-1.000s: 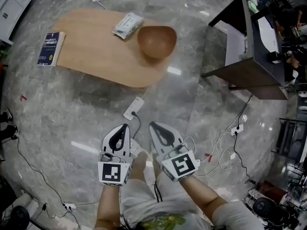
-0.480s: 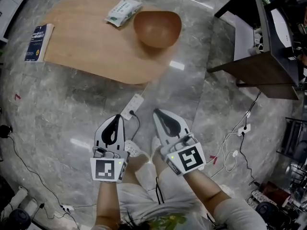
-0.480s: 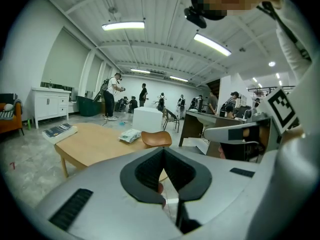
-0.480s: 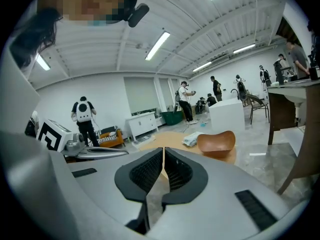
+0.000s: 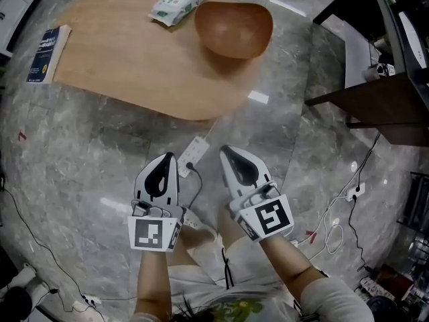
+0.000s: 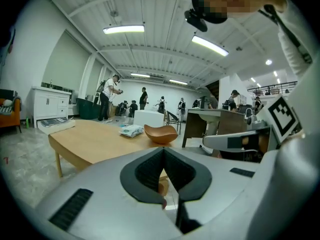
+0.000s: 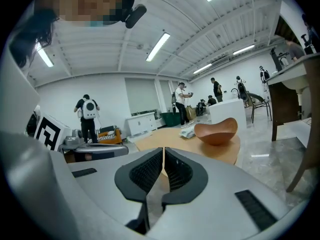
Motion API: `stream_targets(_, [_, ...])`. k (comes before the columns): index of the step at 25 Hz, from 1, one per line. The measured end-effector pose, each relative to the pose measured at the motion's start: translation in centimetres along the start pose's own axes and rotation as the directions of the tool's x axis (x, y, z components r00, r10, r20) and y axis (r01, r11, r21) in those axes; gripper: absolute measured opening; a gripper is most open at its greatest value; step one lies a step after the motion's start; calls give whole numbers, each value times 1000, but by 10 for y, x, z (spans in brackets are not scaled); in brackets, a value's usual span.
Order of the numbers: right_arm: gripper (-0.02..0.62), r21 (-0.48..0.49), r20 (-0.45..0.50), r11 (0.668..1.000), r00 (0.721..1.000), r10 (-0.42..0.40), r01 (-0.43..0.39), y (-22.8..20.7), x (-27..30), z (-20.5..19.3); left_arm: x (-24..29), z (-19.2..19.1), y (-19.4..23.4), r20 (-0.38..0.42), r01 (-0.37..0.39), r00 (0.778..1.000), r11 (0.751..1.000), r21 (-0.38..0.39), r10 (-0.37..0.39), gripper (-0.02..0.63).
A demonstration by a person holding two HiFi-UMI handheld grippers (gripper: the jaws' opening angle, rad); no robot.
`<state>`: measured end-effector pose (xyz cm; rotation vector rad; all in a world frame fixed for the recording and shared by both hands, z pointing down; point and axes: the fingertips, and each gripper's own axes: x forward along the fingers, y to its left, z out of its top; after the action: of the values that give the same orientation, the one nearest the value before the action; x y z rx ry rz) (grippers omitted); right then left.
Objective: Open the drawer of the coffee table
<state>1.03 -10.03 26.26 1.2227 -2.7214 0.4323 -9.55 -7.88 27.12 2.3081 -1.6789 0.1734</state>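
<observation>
Coffee table (image 5: 134, 66), wooden bowl (image 5: 233, 29) on its worktop, sits upper left, nearer than a second ago as the person lowers both grippers. Left gripper (image 5: 167, 159) and right gripper (image 5: 226, 151), lower centre, are closed and empty; the drawer is not yet in view.

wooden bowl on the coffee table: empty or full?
Empty. The head view looks down into the wooden bowl: only bare wood inside, nothing in it.

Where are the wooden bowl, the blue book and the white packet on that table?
wooden bowl (image 5: 234, 28): head view, inside of the bowl.
blue book (image 5: 45, 54): head view, middle of its cover.
white packet (image 5: 177, 3): head view, middle of its top face.
</observation>
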Motion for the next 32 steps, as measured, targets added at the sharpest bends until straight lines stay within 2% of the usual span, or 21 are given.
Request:
stream_targets(6, [23,9,56,999,997,47,-48,-4,18,-44,26,-41,12,38,2,999,1000,6,-2,9])
stream_targets(10, [23,-4,56,998,996,67,-67,-9,29,-70,35,-71,18,40,4,999,1000,22,-5,9])
stream_targets(21, [23,-95,116,990,987,115,-104,-28,66,-105,81,-117,40,64,33,997,992,121,-41,9])
stream_targets(31, [26,-153,18,979,990,140,-136,-46,89,-142,110,-139,39,52,91,994,989,113,-97,9])
stream_targets(32, [45,-154,0,978,990,140,-138,-48,91,-146,113,-141,38,45,95,994,989,112,-101,9])
